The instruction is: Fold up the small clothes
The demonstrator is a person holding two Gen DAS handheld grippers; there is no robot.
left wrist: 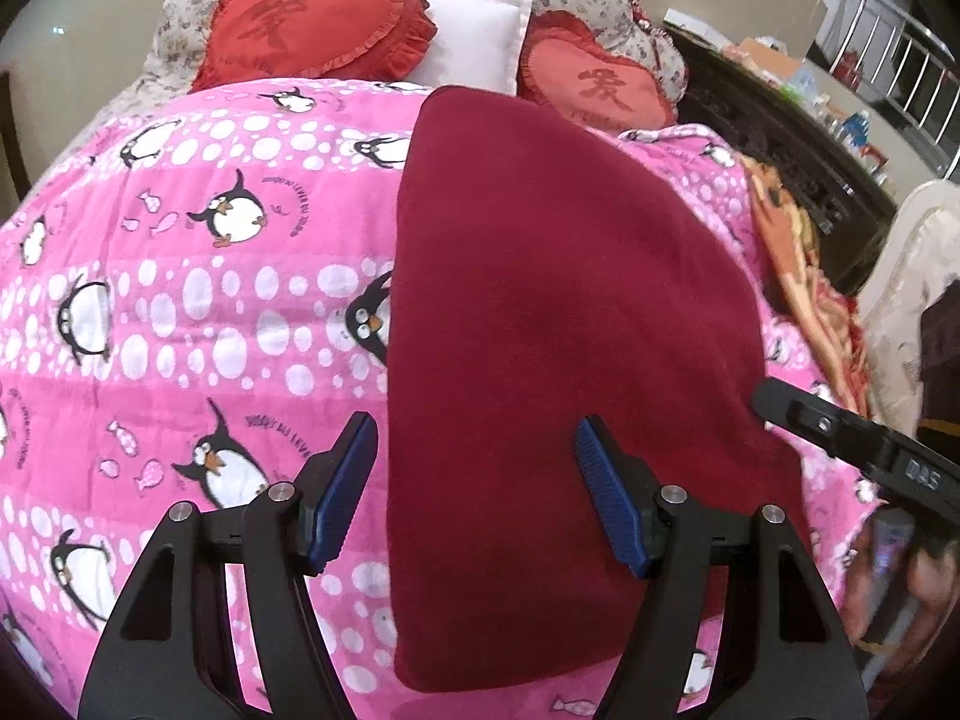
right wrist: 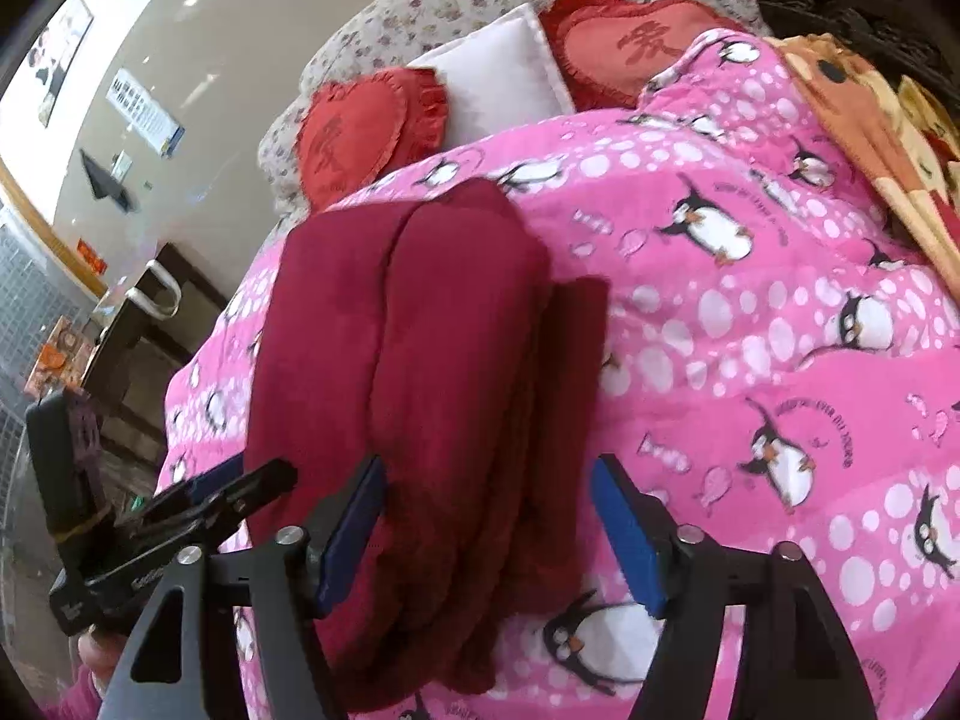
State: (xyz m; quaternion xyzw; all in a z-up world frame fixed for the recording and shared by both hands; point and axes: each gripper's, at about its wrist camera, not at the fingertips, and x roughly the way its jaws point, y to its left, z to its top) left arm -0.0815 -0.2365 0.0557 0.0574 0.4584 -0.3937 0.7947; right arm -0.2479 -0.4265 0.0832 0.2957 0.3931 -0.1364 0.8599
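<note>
A dark red garment (left wrist: pixel 558 324) lies folded into a long flat strip on the pink penguin quilt (left wrist: pixel 180 300). In the right wrist view the garment (right wrist: pixel 420 360) shows stacked folded layers along its near edge. My left gripper (left wrist: pixel 477 480) is open and empty, its blue pads astride the garment's left edge, above it. My right gripper (right wrist: pixel 489 516) is open and empty, just over the garment's near end. The right gripper (left wrist: pixel 840 438) also shows at the garment's right edge in the left wrist view. The left gripper (right wrist: pixel 198 504) shows at the left in the right wrist view.
Two red heart cushions (left wrist: pixel 312 24) (left wrist: pixel 600 90) and a white pillow (left wrist: pixel 474 36) lie at the head of the bed. An orange patterned blanket (left wrist: pixel 804 276) lies along the quilt's right side. Dark furniture (left wrist: pixel 780 138) stands beyond it. A dark cabinet (right wrist: pixel 138 324) stands left of the bed.
</note>
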